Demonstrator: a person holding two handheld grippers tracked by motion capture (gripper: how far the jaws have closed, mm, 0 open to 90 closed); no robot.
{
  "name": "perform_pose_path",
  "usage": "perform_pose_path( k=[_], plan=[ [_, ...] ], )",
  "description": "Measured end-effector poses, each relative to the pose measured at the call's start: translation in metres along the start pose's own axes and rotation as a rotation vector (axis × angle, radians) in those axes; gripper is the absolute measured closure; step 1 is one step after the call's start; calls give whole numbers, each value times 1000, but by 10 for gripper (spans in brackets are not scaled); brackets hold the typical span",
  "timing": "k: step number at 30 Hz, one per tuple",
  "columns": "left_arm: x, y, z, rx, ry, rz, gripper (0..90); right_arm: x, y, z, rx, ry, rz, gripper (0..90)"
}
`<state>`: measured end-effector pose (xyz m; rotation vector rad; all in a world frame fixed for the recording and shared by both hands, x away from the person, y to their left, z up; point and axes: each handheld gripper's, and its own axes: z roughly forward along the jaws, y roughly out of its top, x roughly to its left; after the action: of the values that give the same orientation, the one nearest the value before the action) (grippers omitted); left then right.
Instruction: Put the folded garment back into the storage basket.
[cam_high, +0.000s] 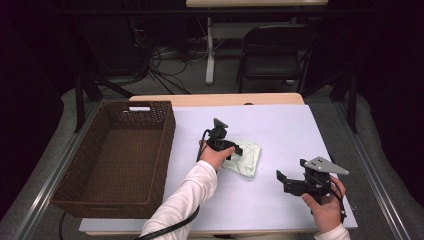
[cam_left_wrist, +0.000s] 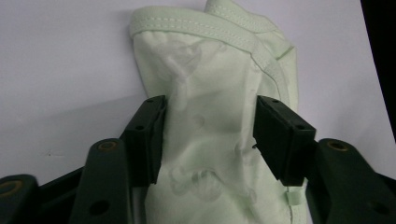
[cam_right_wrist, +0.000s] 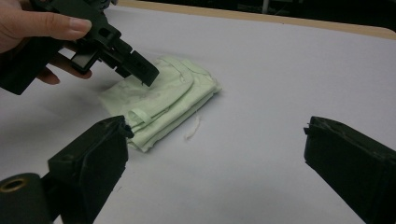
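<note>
From above I count one woven basket (cam_high: 114, 159) at the table's left, one folded pale-green cloth (cam_high: 246, 159) mid-table, and my two grippers; my left gripper (cam_high: 235, 150) sits over the cloth; my right gripper (cam_high: 280, 176) hovers apart. Left gripper view: jaws spread, straddling the cloth (cam_left_wrist: 210, 140). Right gripper view: jaws wide apart, the cloth (cam_right_wrist: 163, 100) beyond.

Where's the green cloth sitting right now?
In the high view, the folded green cloth lies mid-table on the white sheet, right of the wicker basket, under the left claw.
</note>
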<state>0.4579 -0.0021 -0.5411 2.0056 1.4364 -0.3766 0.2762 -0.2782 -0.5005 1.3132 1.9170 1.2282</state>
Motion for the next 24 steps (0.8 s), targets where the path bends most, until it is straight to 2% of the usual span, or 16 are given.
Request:
perform_pose_path(
  k=[7,10,16,24],
  plan=[
    [5,0,-1,3,23,-12,617,0,0,1,1,2,-7,63],
    [6,0,-2,2,27,-26,662,0,0,1,1,3,-8,63],
    [7,0,-1,7,52,-16,775,1,-1,1,10,0,-6,69],
    [5,-1,0,15,62,0,863,0,-1,1,11,1,-9,72]
  ],
)
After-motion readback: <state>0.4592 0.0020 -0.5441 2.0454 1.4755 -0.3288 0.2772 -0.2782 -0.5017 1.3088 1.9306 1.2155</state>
